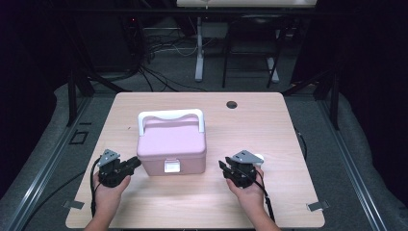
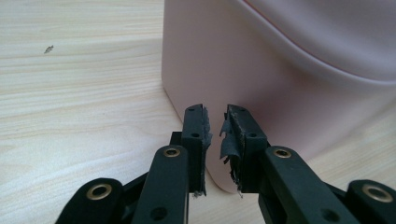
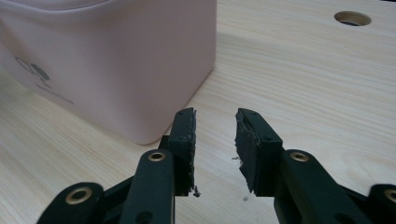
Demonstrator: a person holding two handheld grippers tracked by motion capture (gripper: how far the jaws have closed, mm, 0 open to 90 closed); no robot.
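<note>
A pink lidded box (image 1: 172, 144) with a white handle (image 1: 171, 115) and a white front latch (image 1: 172, 166) stands on the wooden table (image 1: 269, 130). At the box's near left corner is my left gripper (image 1: 135, 163), held in a hand. In the left gripper view its jaws (image 2: 215, 122) stand a narrow gap apart, empty, right in front of the box's corner (image 2: 280, 70). My right gripper (image 1: 222, 166) lies a little right of the box. Its jaws (image 3: 215, 122) are open with nothing between them, and the box's side (image 3: 107, 60) is ahead on the left.
A round cable hole (image 1: 231, 104) sits in the table's far side, also seen as the hole (image 3: 352, 18) in the right gripper view. Bare wood lies in front of the box and to its right. Table legs and cables stand on the floor behind.
</note>
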